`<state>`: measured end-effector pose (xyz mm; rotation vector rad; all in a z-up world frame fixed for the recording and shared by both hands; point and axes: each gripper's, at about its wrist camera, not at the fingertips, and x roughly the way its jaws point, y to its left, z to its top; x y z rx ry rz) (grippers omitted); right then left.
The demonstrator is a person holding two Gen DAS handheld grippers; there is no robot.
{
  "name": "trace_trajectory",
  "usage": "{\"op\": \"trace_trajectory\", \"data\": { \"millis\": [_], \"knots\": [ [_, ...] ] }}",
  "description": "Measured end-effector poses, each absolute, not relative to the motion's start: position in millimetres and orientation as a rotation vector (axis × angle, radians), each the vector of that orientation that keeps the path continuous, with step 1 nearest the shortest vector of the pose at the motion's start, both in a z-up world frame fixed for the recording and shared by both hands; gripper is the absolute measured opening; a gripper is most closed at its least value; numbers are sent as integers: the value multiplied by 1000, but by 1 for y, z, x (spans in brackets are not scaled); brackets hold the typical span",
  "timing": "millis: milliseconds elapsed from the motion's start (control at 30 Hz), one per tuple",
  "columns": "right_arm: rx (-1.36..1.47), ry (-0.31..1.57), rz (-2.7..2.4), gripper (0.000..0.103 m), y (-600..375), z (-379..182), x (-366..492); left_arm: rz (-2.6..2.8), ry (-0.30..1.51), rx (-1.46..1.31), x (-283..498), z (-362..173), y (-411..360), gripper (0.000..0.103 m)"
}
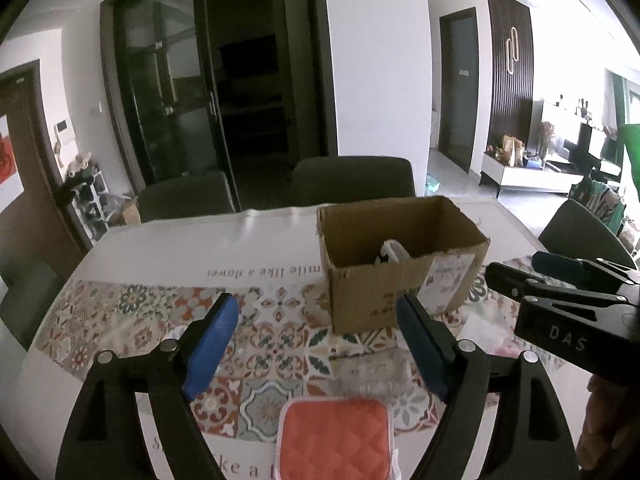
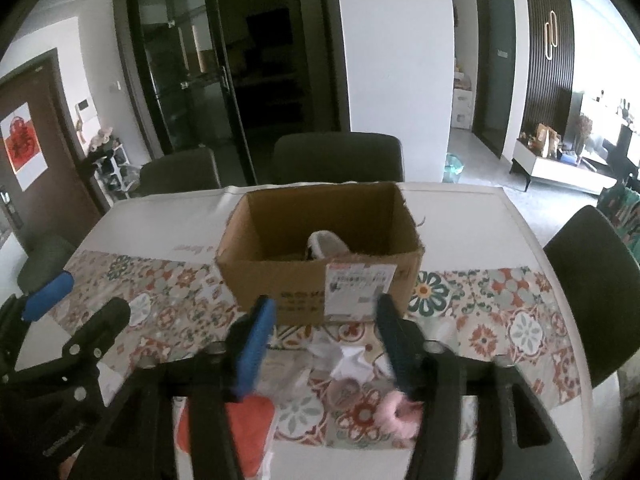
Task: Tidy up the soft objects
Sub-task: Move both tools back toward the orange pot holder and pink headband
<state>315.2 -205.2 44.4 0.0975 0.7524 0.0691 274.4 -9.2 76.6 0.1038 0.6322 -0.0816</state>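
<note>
An open cardboard box (image 1: 404,264) (image 2: 320,248) stands on the patterned tablecloth with a pale soft item (image 2: 326,246) inside. An orange quilted pad (image 1: 335,438) lies on the table just below my left gripper (image 1: 320,344), which is open and empty above it. The pad also shows in the right wrist view (image 2: 248,424). My right gripper (image 2: 324,344) is open and empty over a clear plastic wrapper (image 2: 340,356) and a pink fluffy scrunchie (image 2: 402,414). A grey fuzzy item (image 1: 376,372) lies between the pad and the box.
The table (image 2: 472,216) has dark chairs (image 2: 338,158) along its far side and one at the right (image 2: 596,292). My right gripper shows at the right of the left wrist view (image 1: 560,296). My left gripper shows at the left of the right wrist view (image 2: 60,320).
</note>
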Motion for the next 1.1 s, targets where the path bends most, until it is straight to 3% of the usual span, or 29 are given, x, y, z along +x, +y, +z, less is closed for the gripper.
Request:
{"op": "trace_trajectory", "data": {
  "millis": [567, 1100],
  "knots": [
    [103, 779, 106, 67, -179, -18, 259, -94, 733, 71, 218, 3, 11, 85],
    [233, 755, -103, 67, -226, -81, 223, -74, 798, 29, 204, -63, -8, 85]
  ]
}}
